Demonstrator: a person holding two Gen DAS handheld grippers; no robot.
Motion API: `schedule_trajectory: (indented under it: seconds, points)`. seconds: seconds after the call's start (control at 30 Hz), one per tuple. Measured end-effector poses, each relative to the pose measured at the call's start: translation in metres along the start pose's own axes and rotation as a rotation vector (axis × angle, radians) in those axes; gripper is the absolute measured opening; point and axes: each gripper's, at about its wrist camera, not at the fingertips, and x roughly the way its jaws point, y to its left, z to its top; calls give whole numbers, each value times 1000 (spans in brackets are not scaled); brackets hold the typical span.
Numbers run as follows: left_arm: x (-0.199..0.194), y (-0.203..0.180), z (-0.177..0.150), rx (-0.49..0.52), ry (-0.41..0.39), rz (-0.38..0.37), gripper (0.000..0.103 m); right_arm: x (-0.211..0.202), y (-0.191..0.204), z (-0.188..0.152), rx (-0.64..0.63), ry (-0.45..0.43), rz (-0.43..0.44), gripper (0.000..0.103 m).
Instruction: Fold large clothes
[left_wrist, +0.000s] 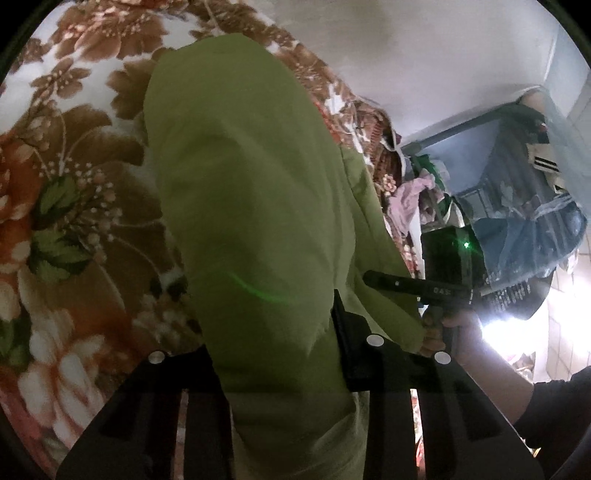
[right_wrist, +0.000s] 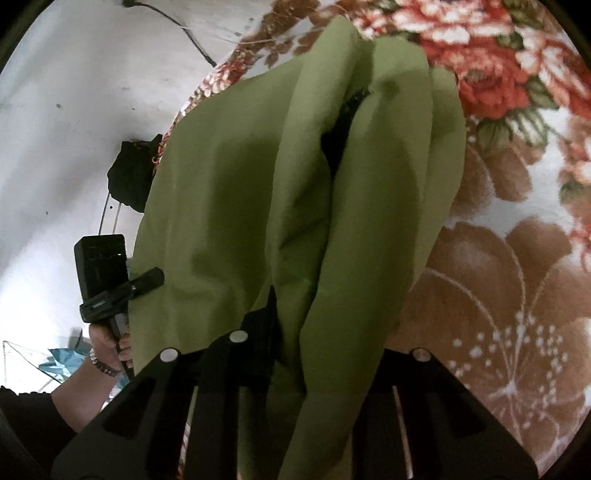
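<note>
A large olive-green garment (left_wrist: 251, 206) hangs in folds above a floral blanket (left_wrist: 74, 221). My left gripper (left_wrist: 280, 369) is shut on its edge; the cloth runs between the fingers and hides the tips. My right gripper (right_wrist: 295, 369) is shut on the garment (right_wrist: 295, 184) too, with thick folds bunched between its fingers. In the left wrist view the right gripper (left_wrist: 391, 282) shows at the right, clamped on the cloth's far edge. In the right wrist view the left gripper (right_wrist: 147, 280) shows at the left, clamped on the cloth.
The floral blanket (right_wrist: 517, 277) covers the bed below. A white wall (right_wrist: 74, 110) with a black cable and a hanging black bag (right_wrist: 129, 181) is at the left. A cluttered rack with clothes (left_wrist: 517, 206) stands at the right.
</note>
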Motion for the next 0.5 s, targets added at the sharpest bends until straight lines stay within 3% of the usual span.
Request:
schedule_trajectory:
  seconds: [0.13,0.17,0.3,0.5]
  points:
    - [-15,-20,-15,4,-4,2,28,-21,15,-17,-9,-14,-9,13]
    - [-18,-26,-18,7,-4,0,28,-25,25,-22,-6,-18,29,13]
    - [-40,-48,-35,22,-5,5,28,-40,63,-40,-66,-4,-49,13]
    - [-74,-71,-69,20,-10,12,28,-59,94,-80,-70,2,-55,13]
